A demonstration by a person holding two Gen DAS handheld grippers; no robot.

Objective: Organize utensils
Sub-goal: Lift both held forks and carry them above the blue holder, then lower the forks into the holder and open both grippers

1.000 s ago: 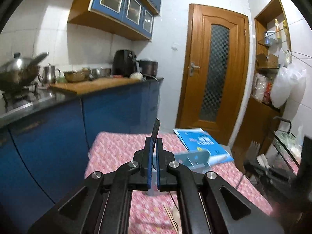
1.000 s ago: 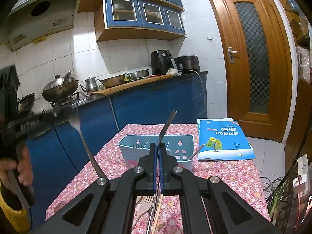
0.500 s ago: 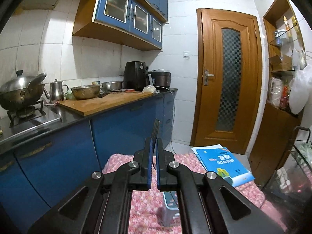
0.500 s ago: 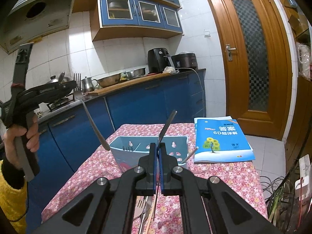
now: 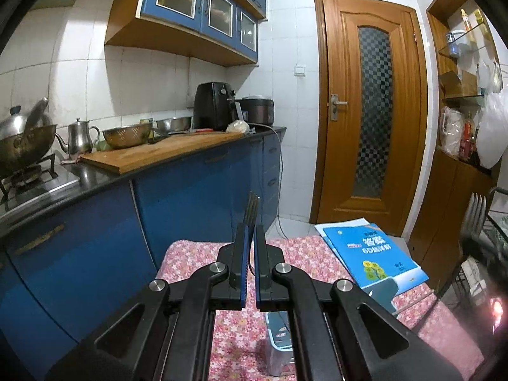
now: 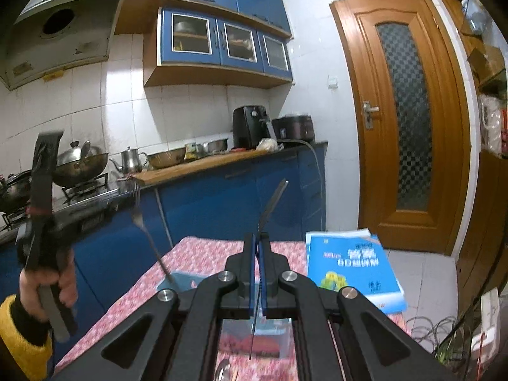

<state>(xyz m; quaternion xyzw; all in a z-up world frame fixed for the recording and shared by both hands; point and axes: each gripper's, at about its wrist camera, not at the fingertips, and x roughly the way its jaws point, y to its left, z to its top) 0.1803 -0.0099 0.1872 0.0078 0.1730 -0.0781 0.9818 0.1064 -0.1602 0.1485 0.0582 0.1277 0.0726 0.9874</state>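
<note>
Left hand-held gripper (image 5: 250,238): jaws pressed narrow on a fork (image 5: 250,208), tines far and up, long axis along the fingers.
Right hand-held gripper (image 6: 259,247): clamped on a knife (image 6: 272,203), blade tilted up to the far right.
Utensil box (image 6: 254,336): on the bench (image 6: 203,254), below both grippers.
Edges: blue book (image 6: 352,270) overhangs the bench's right edge.
Open room: bare floral cloth left of the box.
</note>
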